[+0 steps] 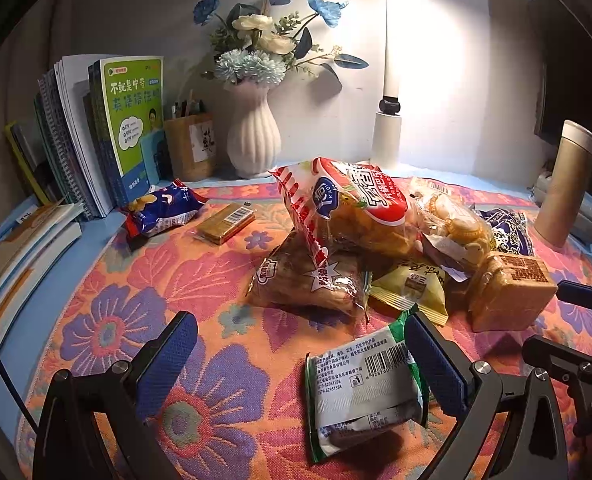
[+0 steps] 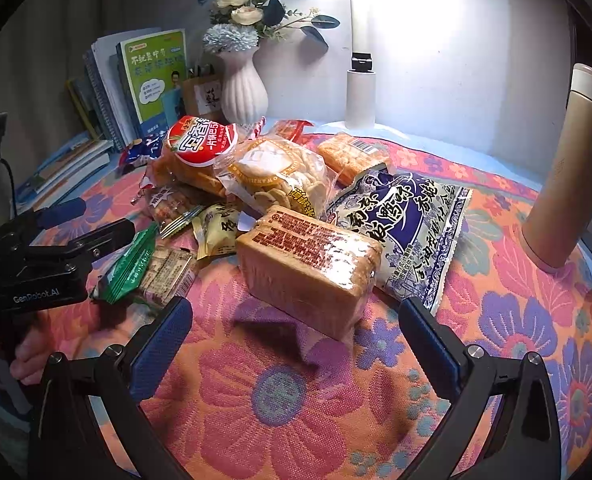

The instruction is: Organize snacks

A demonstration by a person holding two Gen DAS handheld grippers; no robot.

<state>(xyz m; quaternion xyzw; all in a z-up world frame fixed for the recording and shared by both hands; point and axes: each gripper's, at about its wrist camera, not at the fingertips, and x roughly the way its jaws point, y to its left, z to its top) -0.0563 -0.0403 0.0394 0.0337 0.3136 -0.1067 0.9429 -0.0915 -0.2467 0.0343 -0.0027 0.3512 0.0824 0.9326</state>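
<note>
My left gripper [image 1: 303,360] is open wide over the floral cloth. A green-and-white packet [image 1: 359,392] lies tilted between its fingers, its edge against the right finger [image 1: 435,364]. My right gripper [image 2: 296,342] is open too, and a wrapped tan bread block [image 2: 311,264] sits just ahead between its fingers without touching them. Behind the block is a heap of snacks: a red-and-white bag [image 2: 200,148], a clear bag of round crackers [image 2: 276,176], a blue-and-white bag [image 2: 407,224] and a small yellow-green packet [image 2: 216,232]. Farther left lie a blue chip bag [image 1: 164,208] and a golden bar [image 1: 226,222].
Books [image 1: 96,136] stand and lie along the left. A pen holder [image 1: 192,144], a white vase [image 1: 252,136] and a lamp base [image 1: 387,136] line the back wall. A tan flask [image 2: 563,176] stands at the right. A hand [image 2: 28,356] holds the left gripper's handle.
</note>
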